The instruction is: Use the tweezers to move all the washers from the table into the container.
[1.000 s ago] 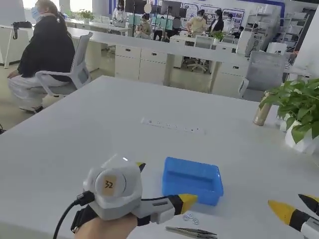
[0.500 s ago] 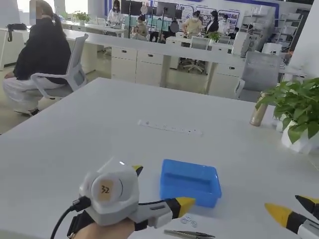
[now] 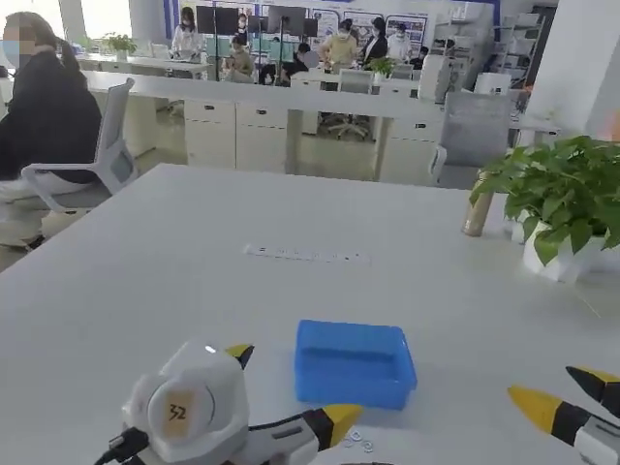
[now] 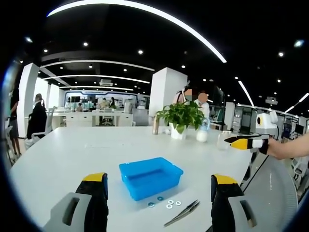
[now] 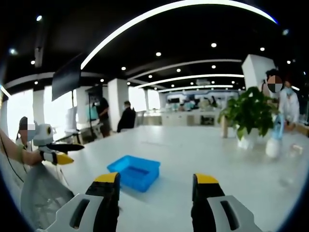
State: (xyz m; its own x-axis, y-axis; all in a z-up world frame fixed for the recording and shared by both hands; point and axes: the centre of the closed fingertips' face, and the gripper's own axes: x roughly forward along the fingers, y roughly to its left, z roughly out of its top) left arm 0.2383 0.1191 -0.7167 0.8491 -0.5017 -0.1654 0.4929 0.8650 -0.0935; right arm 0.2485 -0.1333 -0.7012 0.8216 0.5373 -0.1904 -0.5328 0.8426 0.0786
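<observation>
A blue container (image 3: 354,363) stands on the white table (image 3: 174,262), seen also as the container (image 4: 149,175) and the container (image 5: 134,171). Several small washers (image 4: 164,203) lie just in front of it, beside metal tweezers (image 4: 182,212); the washers (image 3: 358,441) sit near the lower edge of the head view. My left gripper (image 3: 289,387) hovers open near the container's left front, its jaws (image 4: 159,180) wide apart above the washers. My right gripper (image 3: 557,389) is open at the lower right, away from the container, with nothing between its jaws (image 5: 157,179).
A potted plant (image 3: 557,208) and a bottle (image 3: 475,213) stand at the table's far right. A power strip (image 3: 305,255) lies mid-table beyond the container. A seated person (image 3: 48,116) and an office chair (image 3: 92,170) are off the table's left side.
The head camera has tilted up and turned, so everything sits lower in the picture and the tweezers have slid out at the bottom. Both grippers stay open, holding nothing.
</observation>
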